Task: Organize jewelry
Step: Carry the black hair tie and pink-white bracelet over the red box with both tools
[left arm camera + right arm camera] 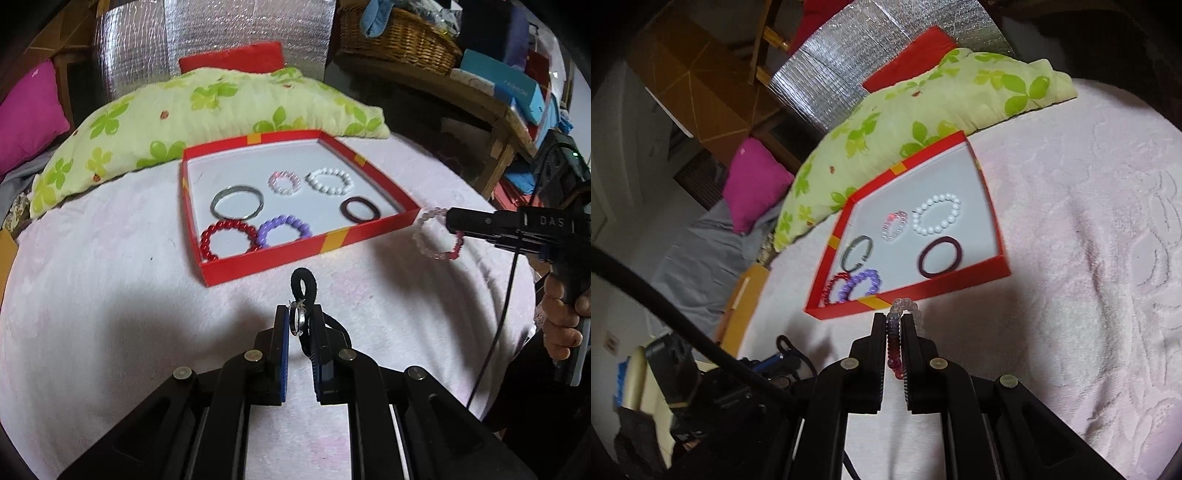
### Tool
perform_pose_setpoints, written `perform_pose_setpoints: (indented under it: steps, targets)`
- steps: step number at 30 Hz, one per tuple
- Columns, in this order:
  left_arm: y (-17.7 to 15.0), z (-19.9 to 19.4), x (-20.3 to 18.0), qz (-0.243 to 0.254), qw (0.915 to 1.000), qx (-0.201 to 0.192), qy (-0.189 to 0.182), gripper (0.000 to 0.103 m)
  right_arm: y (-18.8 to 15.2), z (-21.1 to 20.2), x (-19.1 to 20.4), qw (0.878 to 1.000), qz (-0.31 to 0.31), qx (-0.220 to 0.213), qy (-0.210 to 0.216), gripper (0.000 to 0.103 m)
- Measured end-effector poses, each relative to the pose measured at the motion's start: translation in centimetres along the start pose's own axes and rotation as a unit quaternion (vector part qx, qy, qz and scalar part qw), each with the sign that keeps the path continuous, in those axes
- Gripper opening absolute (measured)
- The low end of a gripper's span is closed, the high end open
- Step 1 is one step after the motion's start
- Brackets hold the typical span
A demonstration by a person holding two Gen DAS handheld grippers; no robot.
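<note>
Left jaws [300, 320] clamp black hair tie [303, 286], maybe ring; right jaws [894, 326] clamp beaded bracelet [896, 345]

The right gripper [894, 325] pinches a beaded bracelet [905, 308], clear to dark red, just before the red tray's [964, 275] near wall; inside it lie six bracelets and bands.
</note>
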State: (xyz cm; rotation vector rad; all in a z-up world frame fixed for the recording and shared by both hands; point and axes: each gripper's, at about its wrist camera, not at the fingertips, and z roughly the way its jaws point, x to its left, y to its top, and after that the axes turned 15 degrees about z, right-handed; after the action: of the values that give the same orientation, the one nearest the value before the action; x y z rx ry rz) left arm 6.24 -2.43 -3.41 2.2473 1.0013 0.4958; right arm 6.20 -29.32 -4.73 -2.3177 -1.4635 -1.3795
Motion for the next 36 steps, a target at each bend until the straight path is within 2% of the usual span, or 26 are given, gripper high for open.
perform_pose_setpoints:
  steps: [10, 16, 23, 30, 36]
  targets:
    - [1.0, -1.3, -0.2, 0.003, 0.9996, -0.028, -0.001, 0.011, 0.5, -0.2, 2.3, 0.999, 0.014, -0.005, 0.039, 0.009]
    - [2.2, -1.3, 0.2, -0.009, 0.9994, -0.035, -0.004, 0.011, 2.0, -0.3, 3.2, 0.999, 0.021, -0.012, 0.044, 0.009]
    - [4.8, -0.4, -0.3, 0.011, 0.9995, -0.022, 0.019, 0.011, 3.9, 0.3, 3.8, 0.999, 0.017, -0.019, 0.032, 0.009]
    - [7.8, 0.7, 0.1, 0.031, 0.9982, -0.023, 0.047, 0.011, 7.4, 1.3, 4.0, 0.999, 0.016, -0.037, 0.022, 0.009]
    - [9.8, 2.4, 0.3, 0.036, 0.9978, -0.024, 0.051, 0.011, 10.1, 3.3, 4.2, 0.999, 0.023, -0.042, 0.019, 0.009]
